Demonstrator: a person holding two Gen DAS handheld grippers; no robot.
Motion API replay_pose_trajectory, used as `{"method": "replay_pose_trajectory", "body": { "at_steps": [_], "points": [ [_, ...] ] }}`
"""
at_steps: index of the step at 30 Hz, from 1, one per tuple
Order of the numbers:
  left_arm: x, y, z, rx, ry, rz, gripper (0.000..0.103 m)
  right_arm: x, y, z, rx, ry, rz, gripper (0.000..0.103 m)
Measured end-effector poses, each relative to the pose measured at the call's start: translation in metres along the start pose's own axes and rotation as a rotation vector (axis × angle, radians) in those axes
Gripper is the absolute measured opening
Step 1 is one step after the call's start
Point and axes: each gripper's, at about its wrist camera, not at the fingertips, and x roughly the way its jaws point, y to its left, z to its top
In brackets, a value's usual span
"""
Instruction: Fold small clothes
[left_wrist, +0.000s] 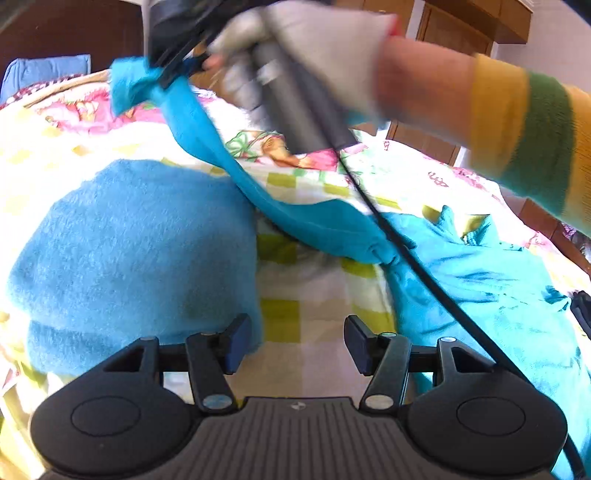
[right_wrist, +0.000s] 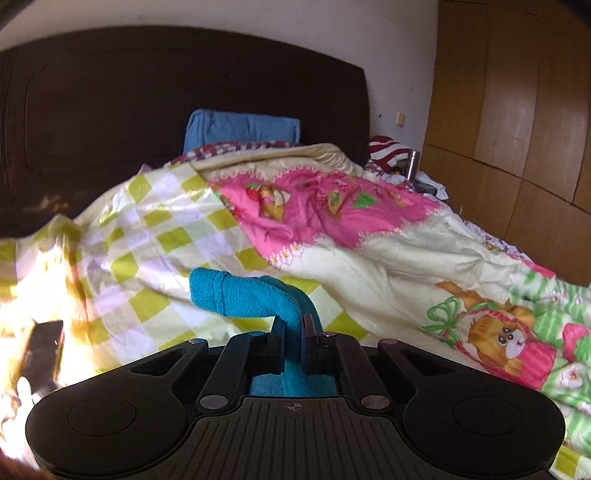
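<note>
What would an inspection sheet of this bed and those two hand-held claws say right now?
Surface: bed under a checked and cartoon-print quilt, rumpled.
Job's things: teal garment spread on the quilt, its sleeve lifted; folded blue fleece lies beside it.
Clutter: blue pillow at the headboard; metal flask at the far side.
Grippers: left gripper open, holding nothing; right gripper shut on the sleeve, held by a gloved hand.
Cables: black cable crosses the garment.
Surroundings: dark headboard, wooden wardrobe.
</note>
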Motion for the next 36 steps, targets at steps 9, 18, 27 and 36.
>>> {"method": "replay_pose_trajectory", "body": {
  "at_steps": [9, 18, 27, 36],
  "points": [
    [0.029, -0.072, 0.035, 0.144, -0.06, -0.081, 0.071, -0.186, -0.2, -0.042, 0.478, -0.244, -0.251, 0.005],
    [0.108, -0.181, 0.028, 0.335, 0.021, -0.137, 0.072, -0.261, -0.349, -0.249, 0.833, -0.137, -0.682, 0.006],
    [0.149, -0.203, 0.019, 0.398, 0.059, 0.036, 0.072, -0.289, -0.358, -0.33, 0.958, -0.124, -0.634, 0.014],
    [0.183, -0.165, 0.035, 0.216, 0.044, 0.252, 0.073, -0.3, -0.368, -0.352, 1.016, -0.17, -0.692, 0.048]
  ]
}}
